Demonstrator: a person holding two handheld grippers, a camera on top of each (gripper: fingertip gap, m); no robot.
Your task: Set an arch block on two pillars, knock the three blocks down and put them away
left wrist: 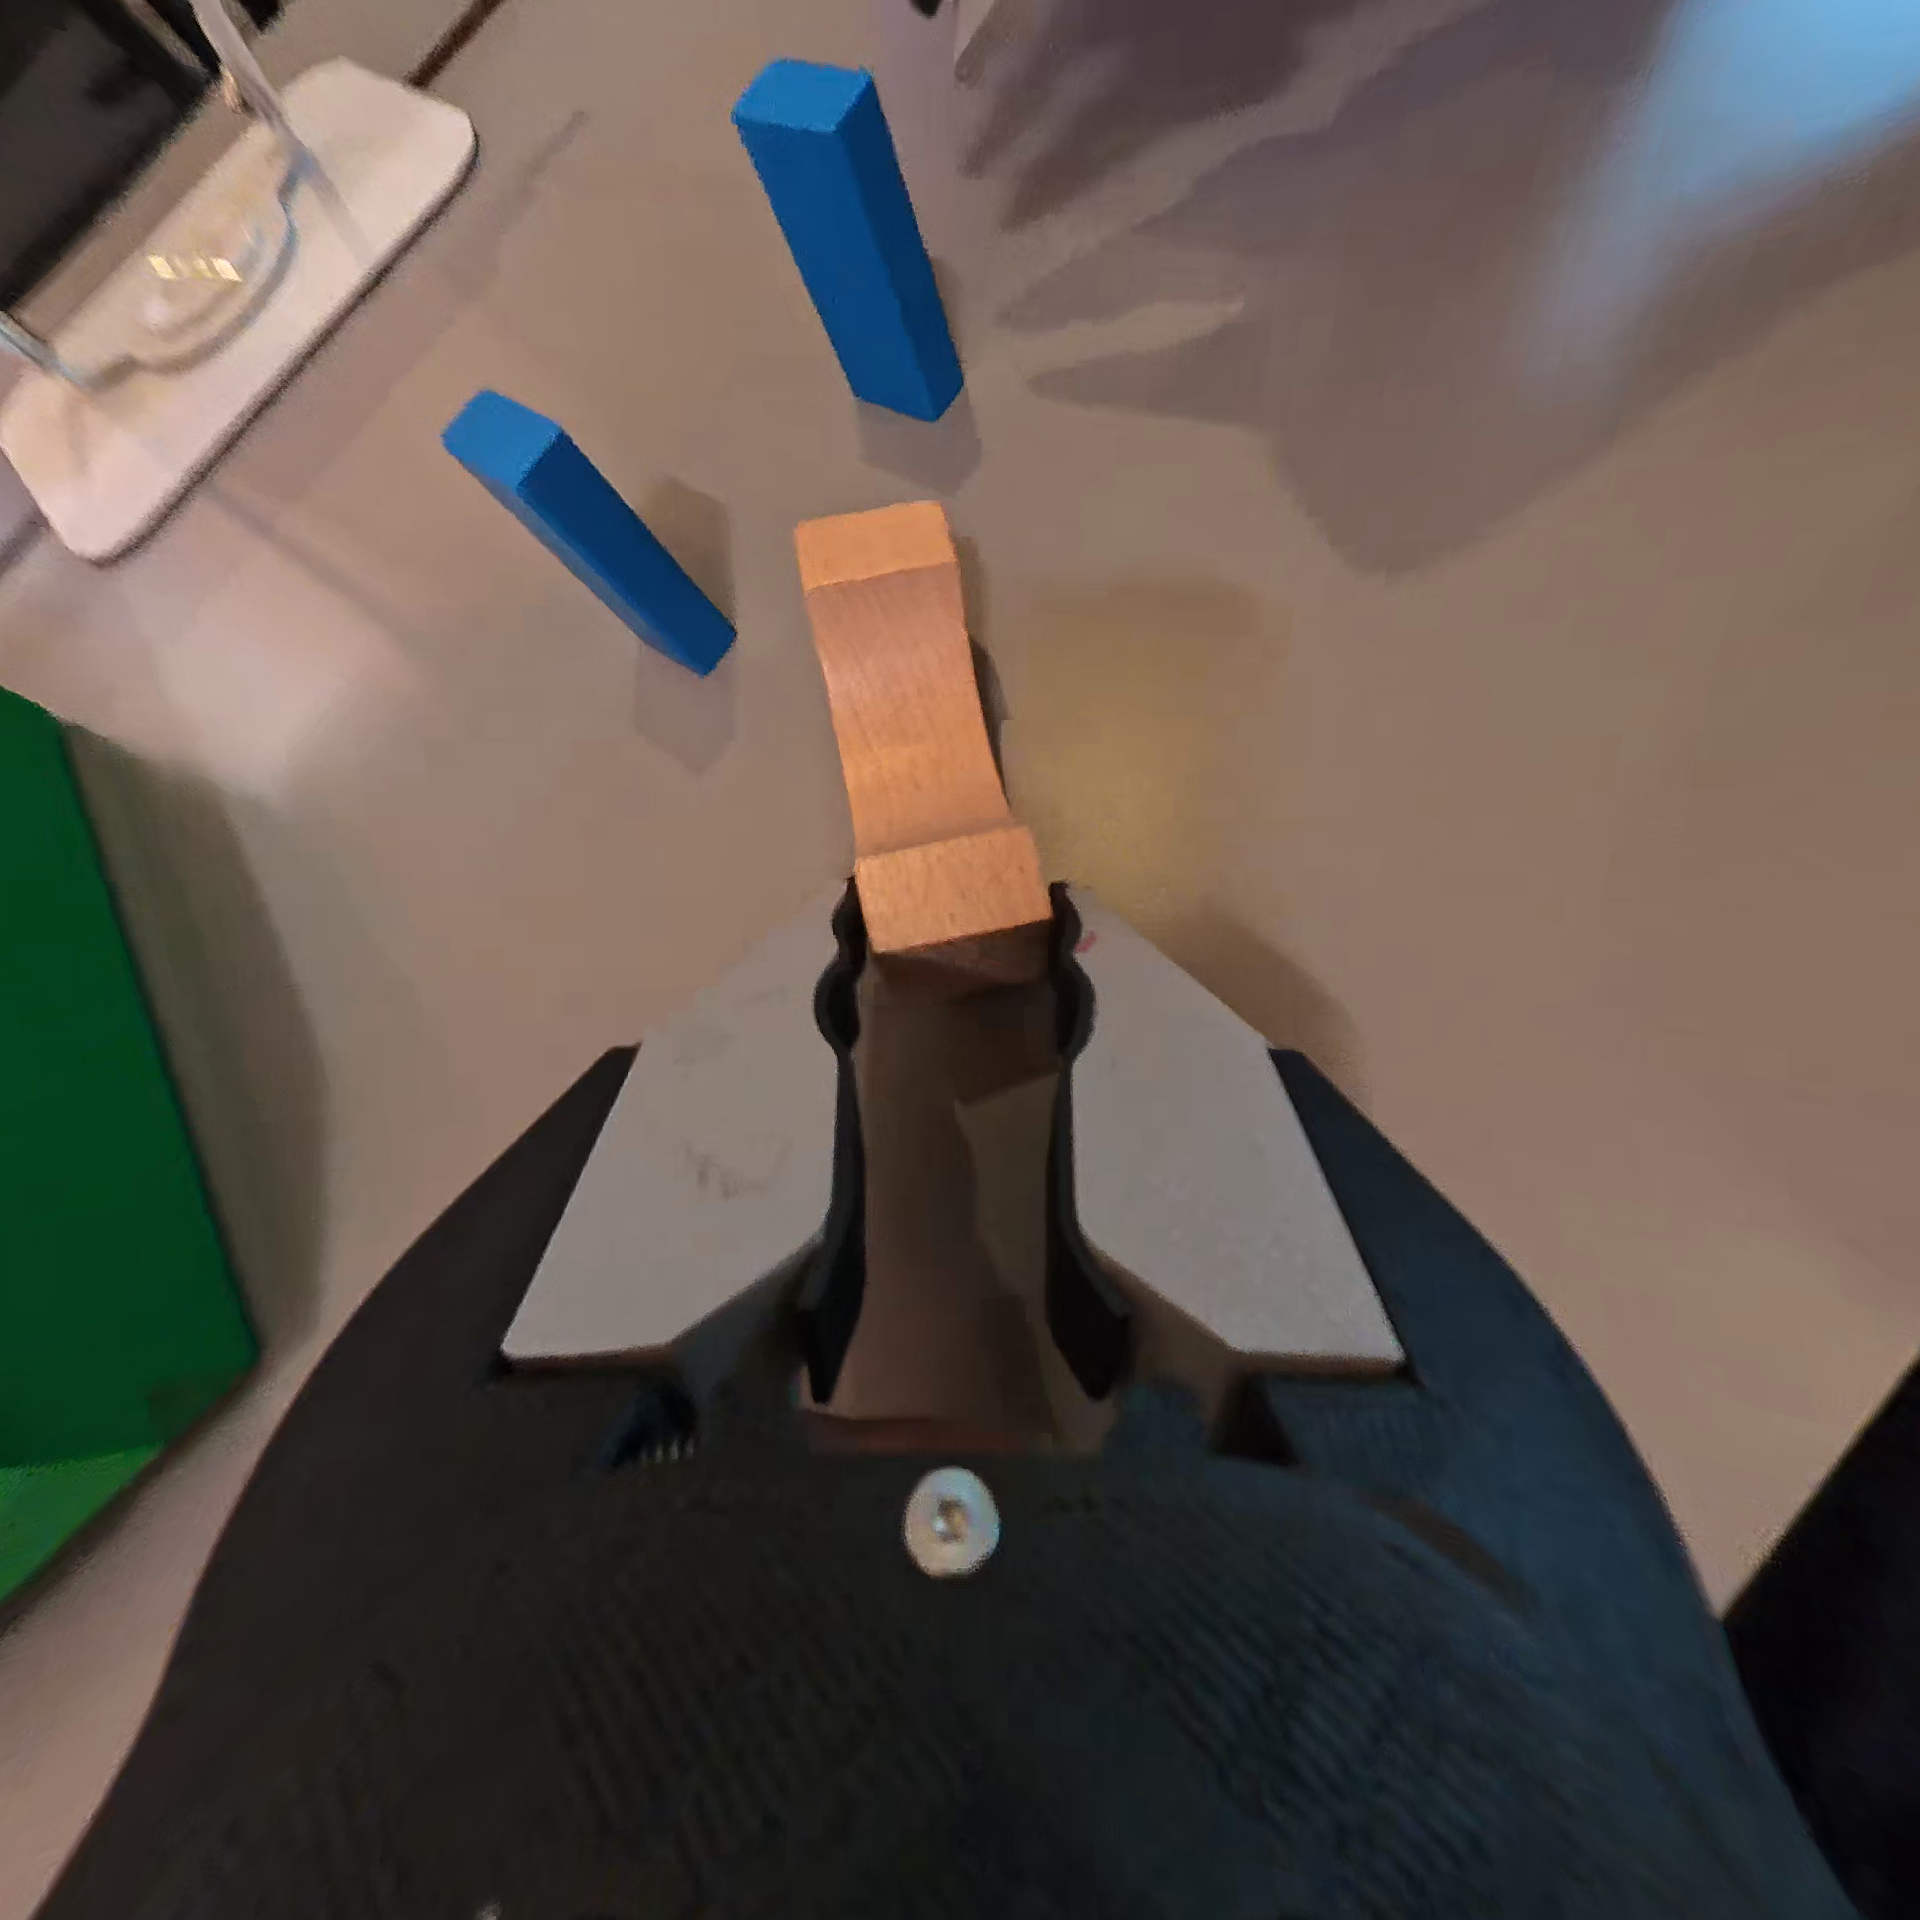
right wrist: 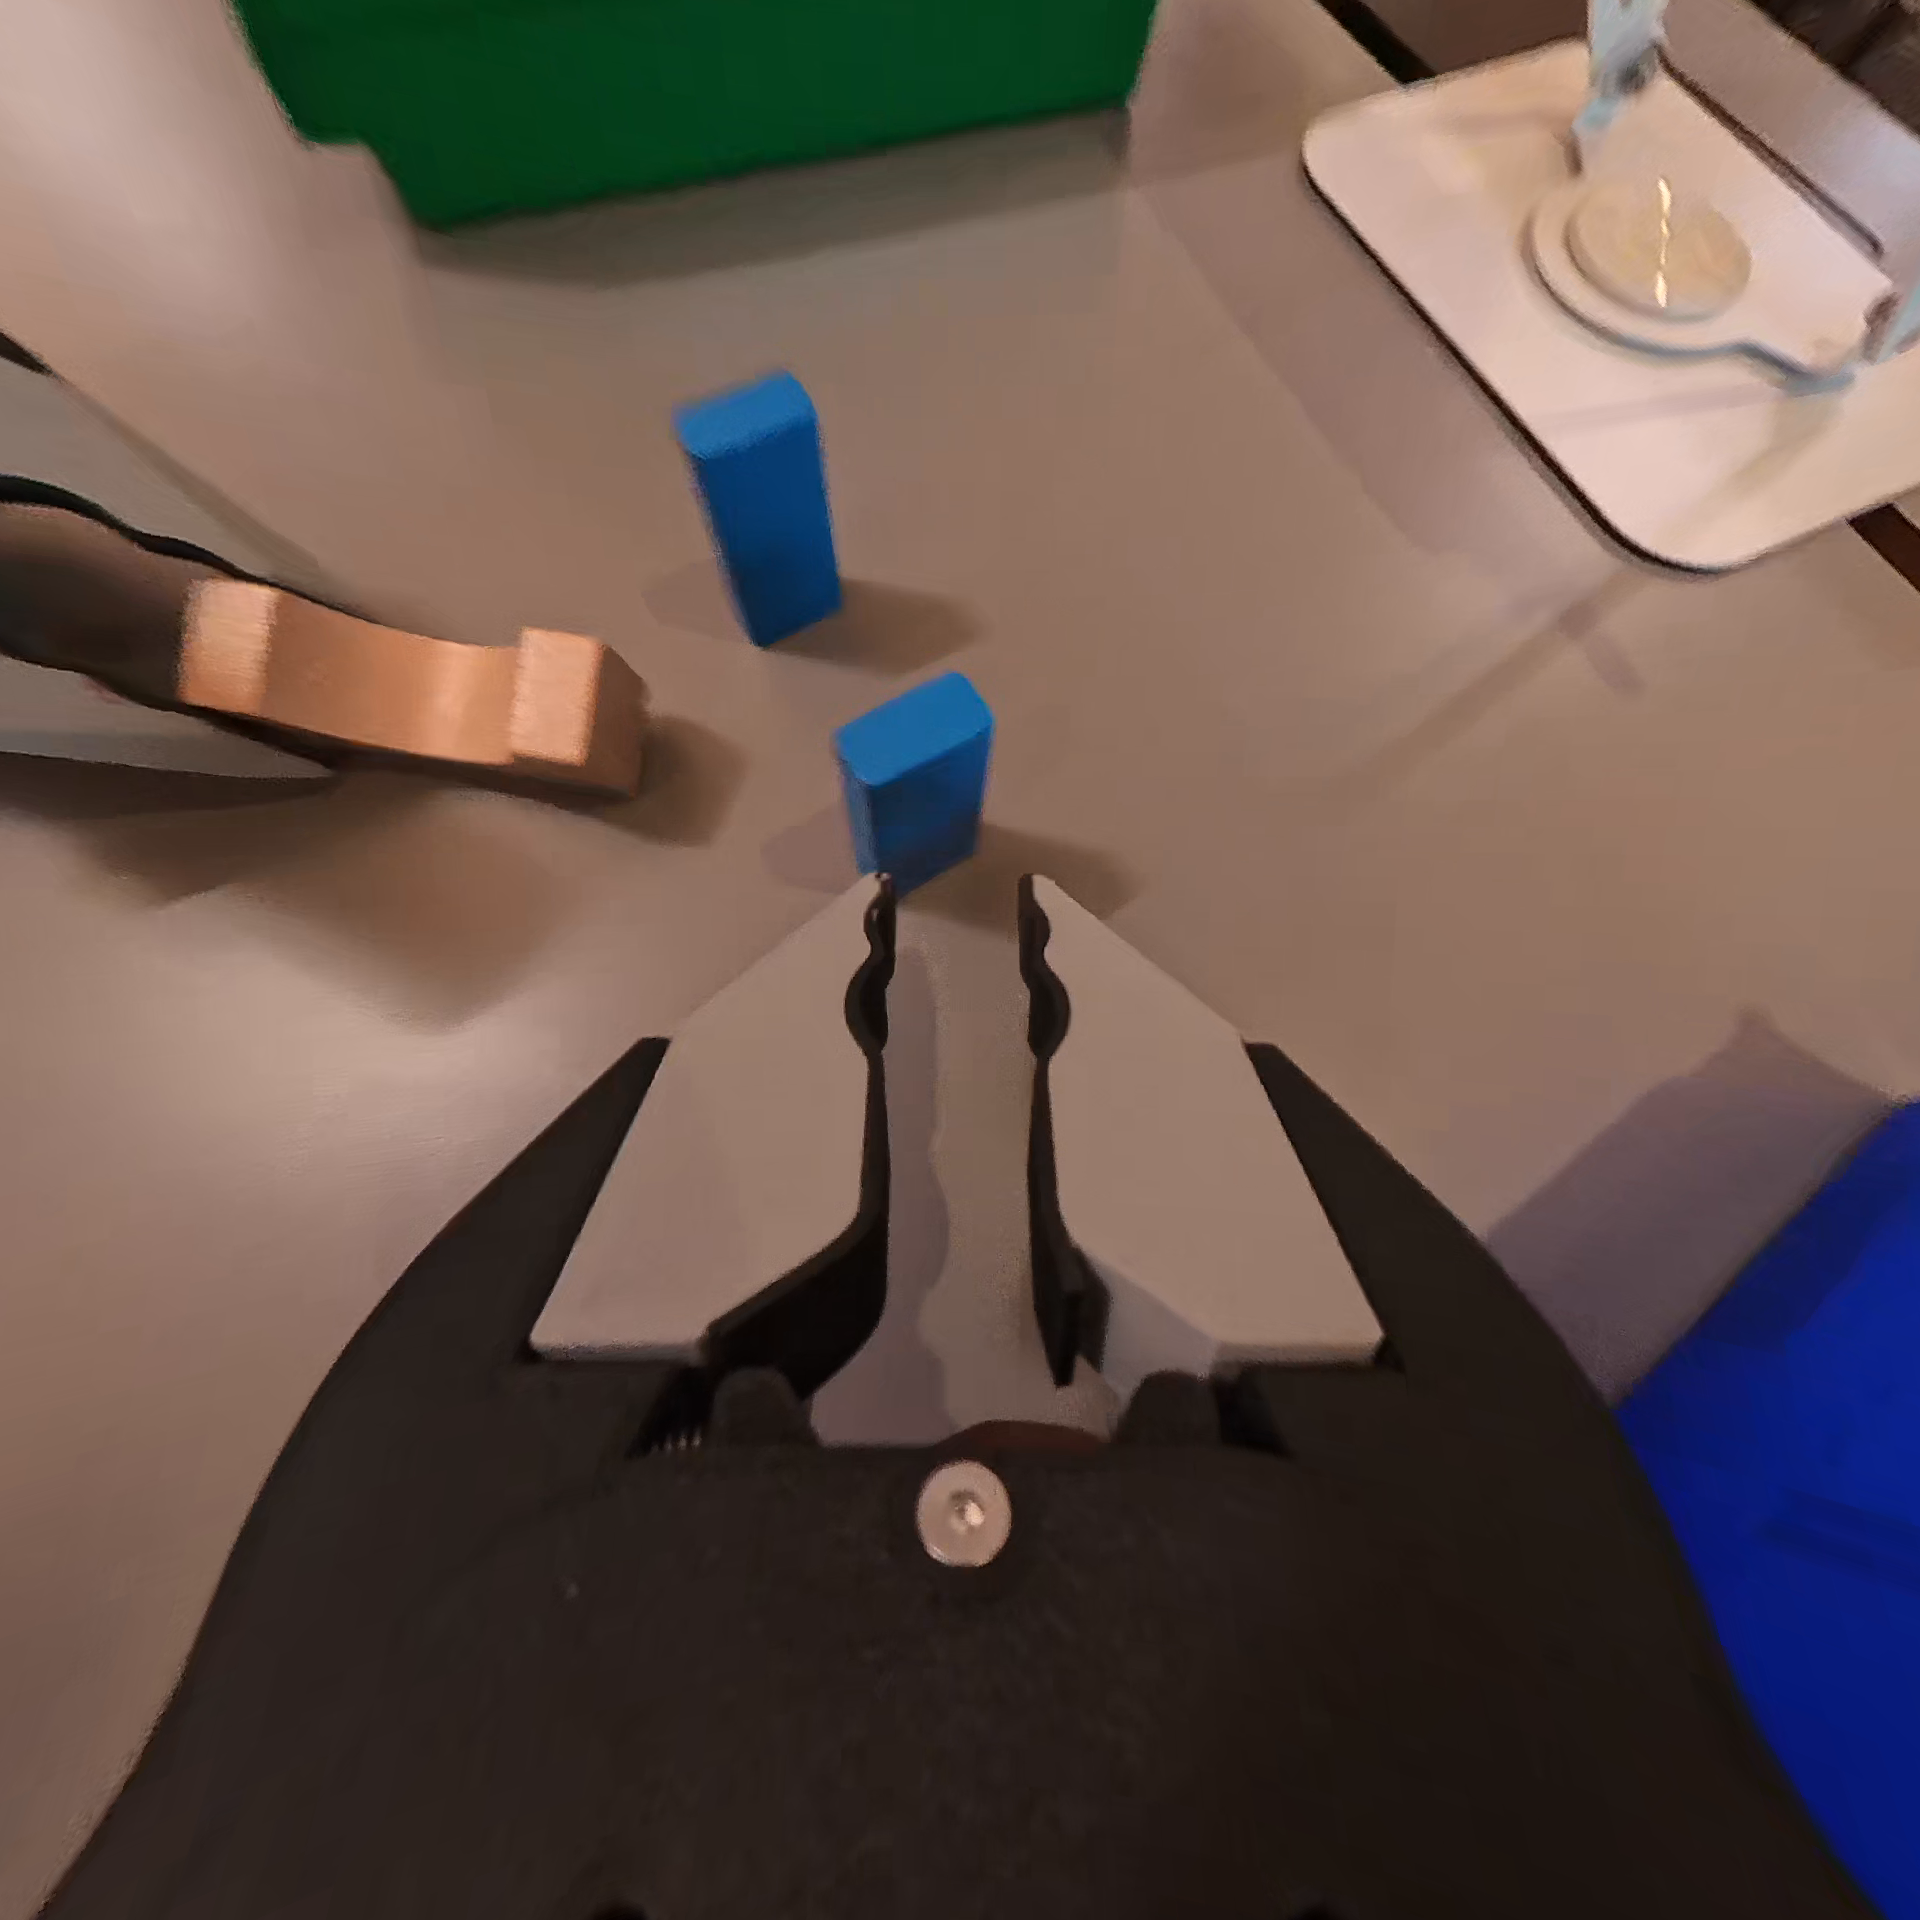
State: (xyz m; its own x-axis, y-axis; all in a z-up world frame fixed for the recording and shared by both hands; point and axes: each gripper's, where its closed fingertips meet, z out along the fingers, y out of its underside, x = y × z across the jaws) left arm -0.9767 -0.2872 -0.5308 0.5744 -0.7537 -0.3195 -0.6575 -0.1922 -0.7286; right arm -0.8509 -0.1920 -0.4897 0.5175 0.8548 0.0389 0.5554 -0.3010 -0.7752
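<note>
The step in hand is the taking of the arch (left wrist: 914,727). The left tool (left wrist: 951,925) has closed on one foot of this wooden block, a pad pressing on each side, while the far end seems to lie on the counter (left wrist: 1455,831). The two blue pillars (left wrist: 847,239) (left wrist: 587,530) stand upright just beyond it, a little apart. The right tool (right wrist: 951,894) is partly open and holds nothing, close to the nearer pillar (right wrist: 914,779). Next, I think, the arch must be lifted, turned feet down, and set across both tops without pushing a pillar over.

Green box (right wrist: 686,94) at table (right wrist: 1247,779) edge; white stand base (right wrist: 1507,343); blue object (right wrist: 1787,1455).
</note>
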